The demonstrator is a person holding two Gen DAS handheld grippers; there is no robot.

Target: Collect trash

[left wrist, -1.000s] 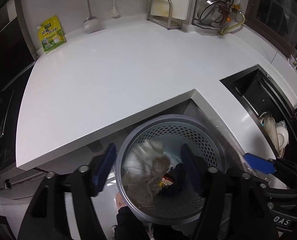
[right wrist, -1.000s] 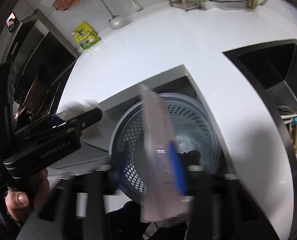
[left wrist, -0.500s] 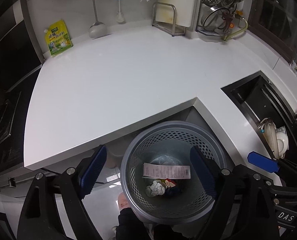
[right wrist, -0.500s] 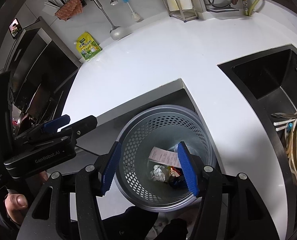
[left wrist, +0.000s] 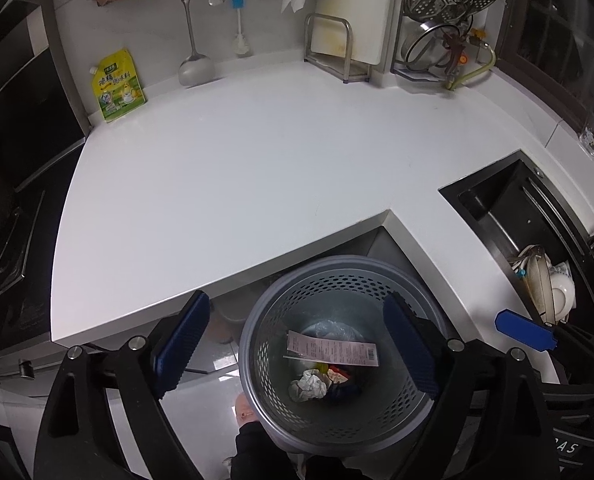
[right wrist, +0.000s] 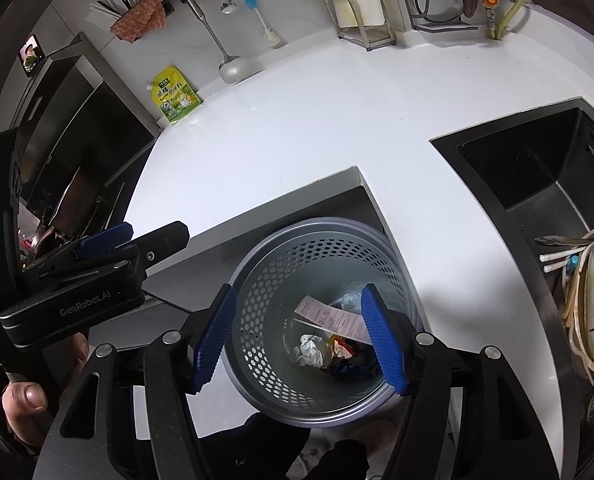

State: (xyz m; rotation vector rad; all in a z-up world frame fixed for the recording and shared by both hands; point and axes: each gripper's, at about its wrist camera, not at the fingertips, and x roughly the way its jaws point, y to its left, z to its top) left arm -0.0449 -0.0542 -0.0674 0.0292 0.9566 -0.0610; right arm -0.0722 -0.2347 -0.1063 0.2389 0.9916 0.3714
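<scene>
A grey perforated trash bin (left wrist: 257,344) stands on the floor below the countertop's inner corner; it also shows in the right wrist view (right wrist: 265,280). Inside lie a long paper receipt (left wrist: 331,348), a crumpled white paper ball (left wrist: 308,385) and red and dark wrappers (left wrist: 339,376). The receipt (right wrist: 333,320) and the paper ball (right wrist: 309,350) also show in the right wrist view. My left gripper (left wrist: 297,336) is open and empty above the bin. My right gripper (right wrist: 301,328) is open and empty above the bin too.
A white L-shaped countertop (left wrist: 233,176) wraps around the bin. A black sink (left wrist: 529,216) with dishes (left wrist: 545,288) is at the right. A yellow-green pouch (left wrist: 116,86), a ladle (left wrist: 193,68) and a rack (left wrist: 337,52) stand along the back wall. A stove (left wrist: 1,216) is at the left.
One second ago a crumpled paper and a receipt were dropping from the grippers into the bin. Now both lie in the bin, both grippers are open wider, and both have risen.
</scene>
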